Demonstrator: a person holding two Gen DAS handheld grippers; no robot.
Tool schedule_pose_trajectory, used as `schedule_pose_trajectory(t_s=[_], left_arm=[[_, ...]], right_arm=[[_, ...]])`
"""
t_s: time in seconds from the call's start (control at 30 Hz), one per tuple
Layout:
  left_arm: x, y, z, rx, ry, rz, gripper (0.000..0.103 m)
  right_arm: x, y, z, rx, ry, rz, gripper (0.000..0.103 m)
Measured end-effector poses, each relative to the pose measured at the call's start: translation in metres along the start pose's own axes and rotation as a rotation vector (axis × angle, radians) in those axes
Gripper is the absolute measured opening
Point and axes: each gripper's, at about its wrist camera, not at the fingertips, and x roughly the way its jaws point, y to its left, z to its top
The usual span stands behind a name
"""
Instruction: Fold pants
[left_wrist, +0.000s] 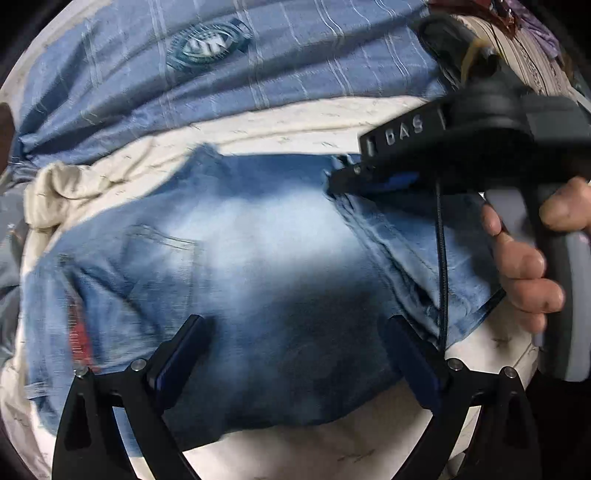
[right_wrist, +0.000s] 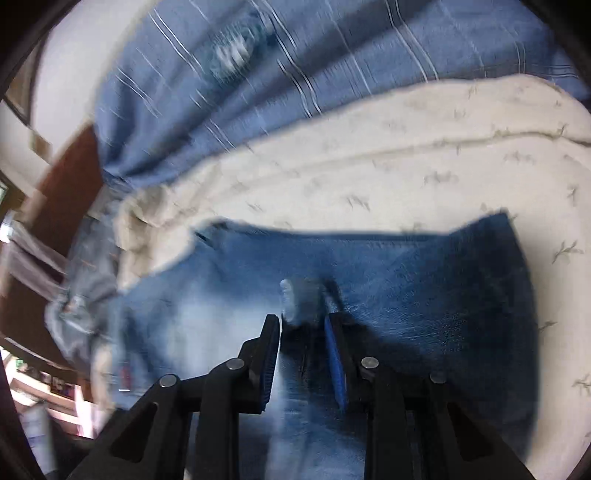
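Faded blue jeans (left_wrist: 236, 266) lie folded on a cream bed cover (left_wrist: 280, 122). My left gripper (left_wrist: 295, 328) is open just above the jeans' near edge, holding nothing. My right gripper (left_wrist: 334, 182) reaches in from the right in the left wrist view, its tip at the jeans' far right fold, held by a hand. In the right wrist view the jeans (right_wrist: 424, 288) fill the middle, and my right gripper (right_wrist: 303, 321) is shut on a fold of denim that bunches between its fingers.
A blue striped pillow (left_wrist: 229, 70) with a round logo lies behind the jeans and shows in the right wrist view (right_wrist: 295, 66) too. The cream bed cover (right_wrist: 406, 155) is bunched at the left. Dark wood furniture (right_wrist: 55, 192) stands at the far left.
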Motion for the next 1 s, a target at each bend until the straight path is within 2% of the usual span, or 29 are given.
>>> schedule_pose_trajectory(t_s=[0.13,0.27,0.4,0.57,0.67,0.73,0.87,1.0], left_arm=[[-0.02,0.027,-0.003,-0.048,-0.079,0.064,0.098],[-0.041,0.061,-0.008,-0.122,-0.161,0.144,0.098],[-0.06,0.097,-0.021,-0.204,-0.209,0.249,0.098],[-0.072,0.143,-0.028,-0.321,-0.21,0.327,0.098],[-0.073,0.165,-0.035,-0.38,-0.191,0.347,0.098],[-0.072,0.176,-0.04,-0.403,-0.166,0.351,0.098],[-0.069,0.205,-0.055,-0.498,-0.112,0.318,0.098],[-0.066,0.232,-0.071,-0.581,-0.076,0.268,0.098]], right_arm=[[-0.017,-0.003,-0.003,0.028,-0.032,0.067,0.03],[-0.047,-0.001,-0.021,-0.003,-0.08,0.103,0.03],[-0.065,0.006,-0.046,-0.056,-0.076,0.088,0.03],[-0.068,0.015,-0.084,-0.095,-0.042,0.053,0.03],[-0.048,0.019,-0.099,-0.116,0.043,-0.017,0.03],[-0.046,0.023,-0.099,-0.126,0.033,-0.046,0.03],[-0.062,0.032,-0.093,-0.107,-0.051,0.064,0.03],[-0.059,0.054,-0.091,-0.152,-0.105,0.076,0.03]])
